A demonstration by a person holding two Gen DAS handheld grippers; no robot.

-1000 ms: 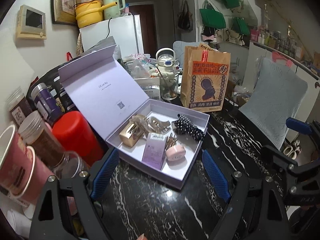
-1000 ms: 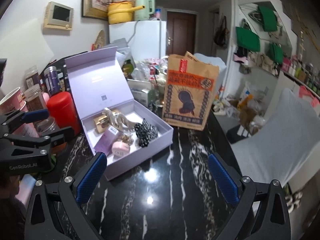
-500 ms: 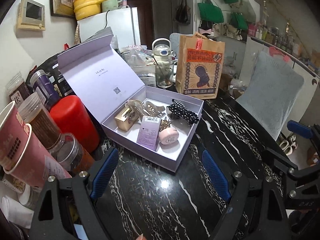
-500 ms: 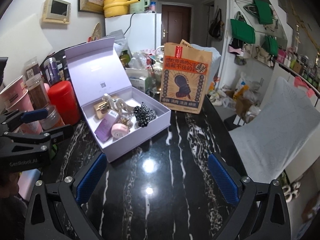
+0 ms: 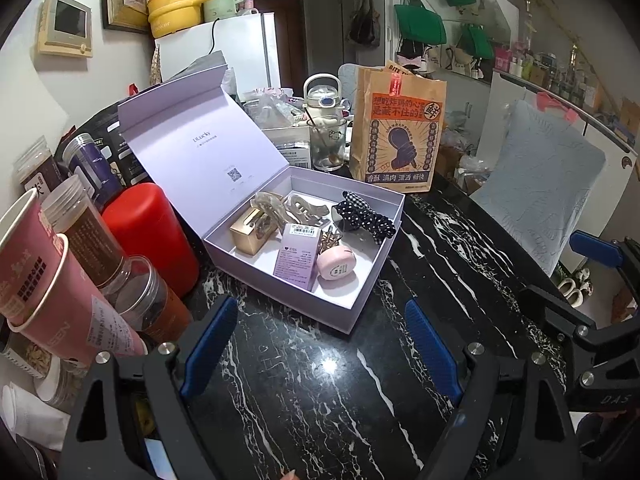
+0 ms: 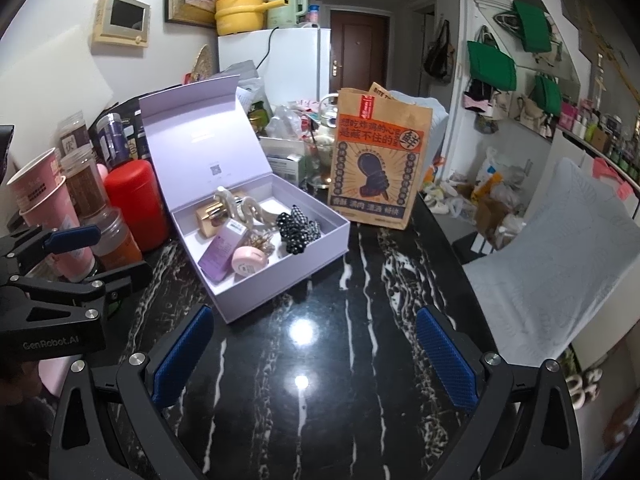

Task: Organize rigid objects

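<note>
An open lilac box [image 5: 280, 298] [image 6: 280, 280] stands on the black marble table, its lid leaning back to the left. Inside lie a gold case [image 5: 250, 234], pale hair claws [image 5: 304, 208], a black dotted scrunchie [image 5: 364, 218], a small purple carton [image 5: 296, 256] and a pink round case [image 5: 336, 266]. My left gripper [image 5: 320, 340] hovers open just in front of the box with nothing between its fingers. My right gripper [image 6: 316, 356] is open over bare table to the box's right, also holding nothing.
Pink paper cups [image 5: 44, 280], jars and a red canister [image 5: 148, 232] crowd the table's left edge. A brown paper bag [image 5: 398, 132] and a glass kettle [image 5: 324, 120] stand behind the box. A grey chair [image 6: 560, 248] is at the right.
Both grippers have drawn back a little from the box, which now sits higher and smaller in both views. The jaws stand as wide as before.
</note>
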